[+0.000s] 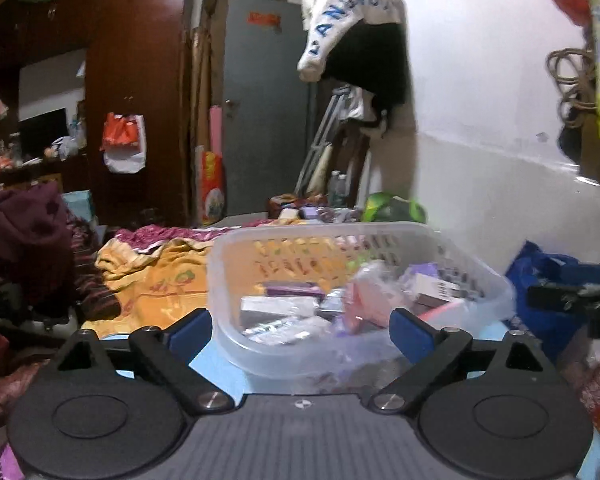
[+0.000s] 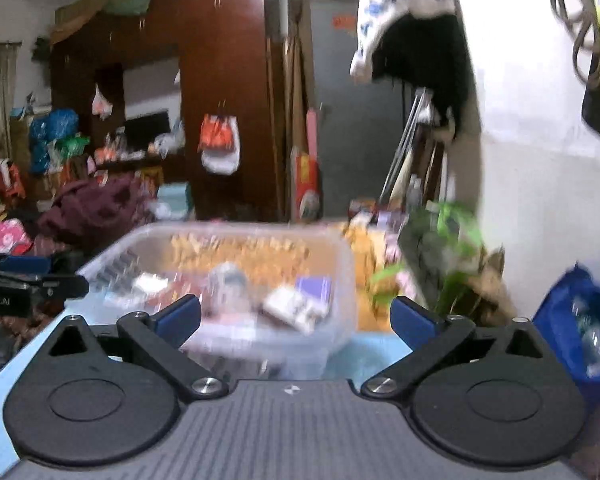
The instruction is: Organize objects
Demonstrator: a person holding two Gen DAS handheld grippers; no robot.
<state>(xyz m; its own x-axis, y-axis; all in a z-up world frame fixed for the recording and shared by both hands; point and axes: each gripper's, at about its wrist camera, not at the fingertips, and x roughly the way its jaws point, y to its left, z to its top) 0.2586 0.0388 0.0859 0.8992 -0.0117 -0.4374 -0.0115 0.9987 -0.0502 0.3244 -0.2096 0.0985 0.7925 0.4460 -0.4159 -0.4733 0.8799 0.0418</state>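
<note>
**Both grippers open, clear basket of small boxes just ahead**

Clear plastic basket (image 1: 476,276) sits just ahead of the left gripper (image 1: 302,330), on a light blue surface (image 1: 220,376). Its near rim dips between the blue fingertips (image 1: 190,334), not touching them. In the left view the long axis runs from near-left to far-right; in the right view the basket (image 2: 342,264) lies ahead and left of the right gripper (image 2: 296,318), long axis roughly across the frame. Inside: small boxes (image 1: 276,306), purple and grey, plus a crinkled plastic packet (image 1: 364,300); blurred, labels unreadable.

Left gripper spread wide, nothing held. Right gripper likewise wide apart and empty.

Beyond the basket: orange patterned cloth (image 1: 156,280) left of it, a blue bag (image 1: 548,276) to the right. Farther back a grey door (image 1: 264,112), a dark red wardrobe (image 1: 136,60), and a white garment (image 1: 348,12) hanging on the wall.
</note>
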